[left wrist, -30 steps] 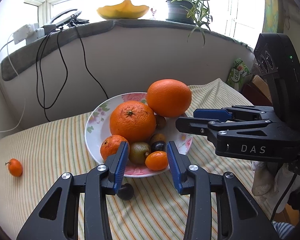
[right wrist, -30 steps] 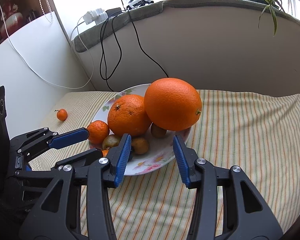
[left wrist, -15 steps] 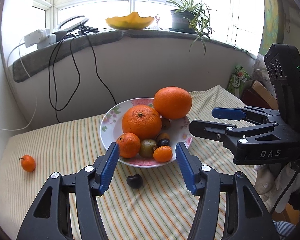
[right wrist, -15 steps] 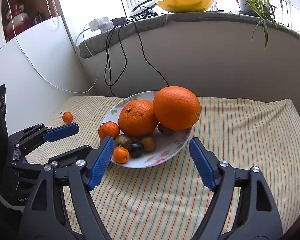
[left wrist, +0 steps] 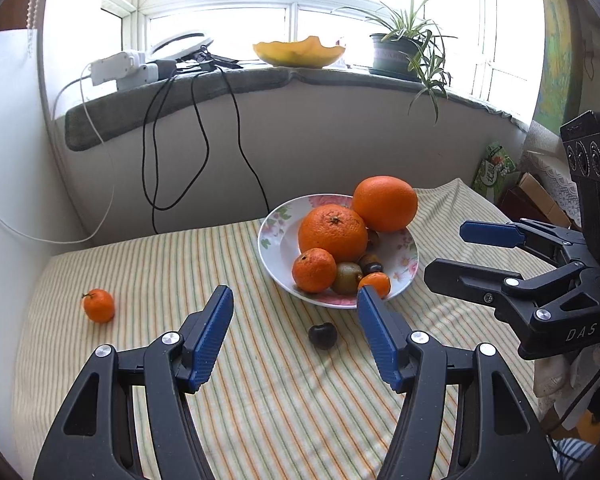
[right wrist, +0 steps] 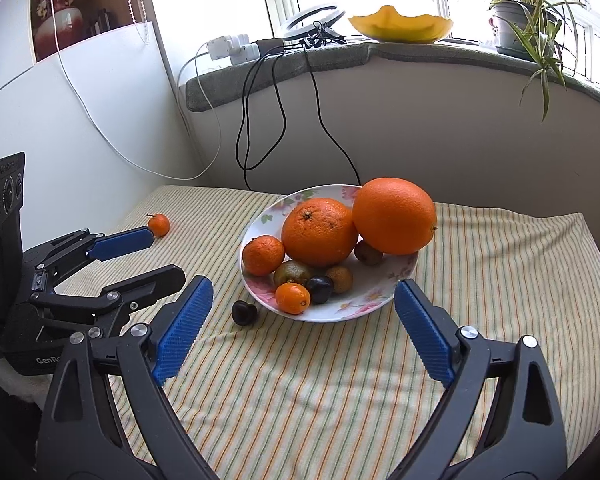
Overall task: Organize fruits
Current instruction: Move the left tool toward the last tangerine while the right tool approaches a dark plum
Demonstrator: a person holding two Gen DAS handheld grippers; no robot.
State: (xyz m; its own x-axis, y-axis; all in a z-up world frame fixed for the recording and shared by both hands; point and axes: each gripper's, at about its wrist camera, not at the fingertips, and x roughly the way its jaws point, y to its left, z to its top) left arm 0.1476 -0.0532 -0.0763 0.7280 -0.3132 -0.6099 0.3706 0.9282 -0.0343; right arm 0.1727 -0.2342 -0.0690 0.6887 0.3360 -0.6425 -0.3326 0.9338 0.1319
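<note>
A flowered plate (left wrist: 272,236) (right wrist: 364,304) on the striped cloth holds two big oranges (left wrist: 385,203) (right wrist: 394,216), a mandarin (left wrist: 314,273), kiwis, a dark plum and a kumquat (right wrist: 293,298). Another dark plum (left wrist: 323,335) (right wrist: 244,312) lies on the cloth just in front of the plate. A small mandarin (left wrist: 99,305) (right wrist: 158,224) sits alone far to the left. My left gripper (left wrist: 294,300) (right wrist: 165,254) hovers short of the loose plum, its jaws opening with nothing between them. My right gripper (right wrist: 303,286) (left wrist: 448,252) faces the plate, its jaws also opening and holding nothing.
A curved wall rises behind the table, with black cables (left wrist: 204,148) hanging down it. The sill above carries a power strip (left wrist: 116,70), a ring light, a yellow bowl (left wrist: 300,51) and a potted plant (left wrist: 400,46). Boxes and a green packet (left wrist: 494,170) crowd the right edge.
Both grippers have drawn back from the plate and risen slightly, and both pairs of jaws have spread wider. The loose plum now lies in plain view ahead of the left fingers.
</note>
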